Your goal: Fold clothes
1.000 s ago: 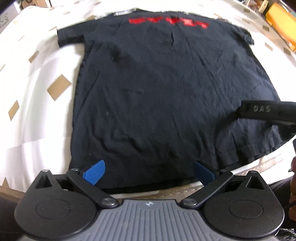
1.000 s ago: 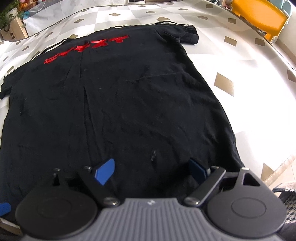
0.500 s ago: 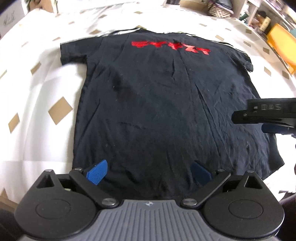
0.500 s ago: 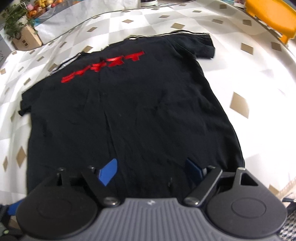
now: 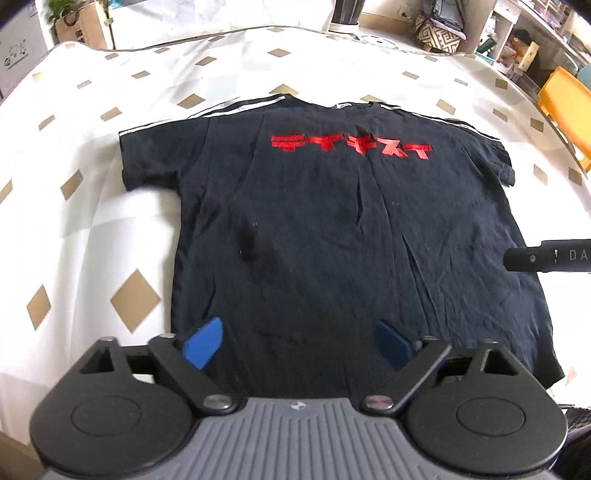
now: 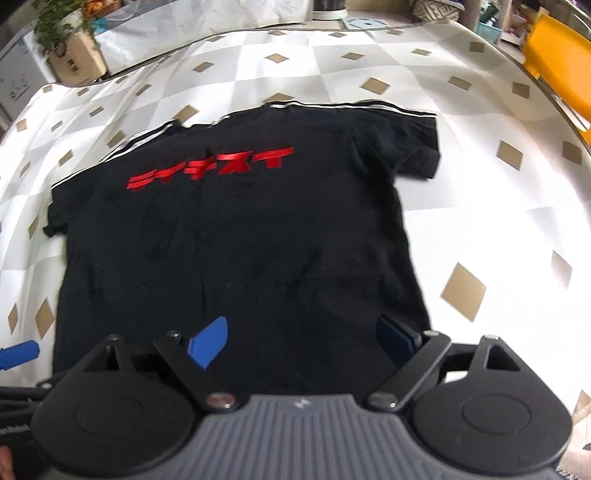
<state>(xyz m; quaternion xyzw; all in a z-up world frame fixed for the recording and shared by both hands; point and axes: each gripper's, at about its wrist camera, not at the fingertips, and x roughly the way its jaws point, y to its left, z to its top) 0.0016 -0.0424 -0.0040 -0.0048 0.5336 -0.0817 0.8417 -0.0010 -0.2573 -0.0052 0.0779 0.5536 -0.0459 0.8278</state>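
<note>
Black t-shirt [image 5: 332, 251] lies flat on the tablecloth [image 5: 92, 229]. Left gripper [image 5: 295, 345] is closing and right gripper [image 6: 304, 343] is opening above the shirt's hem, both empty.

Home: diamond-patterned tablecloth [image 5: 110, 206], potted plant [image 6: 61, 22], cluttered shelves [image 5: 524, 40].

Black cotton T-shirt [image 5: 332, 240] here, red block lettering [image 5: 351, 146] across the chest, white striping along its shoulders. Beneath it, a white bench cloth [image 5: 92, 229] dotted with tan diamonds. Bright blue fingertips [image 6: 208, 341] on the dark grey-and-black right gripper [image 6: 303, 343]. Orange chair [image 6: 557, 55] far right.
</note>
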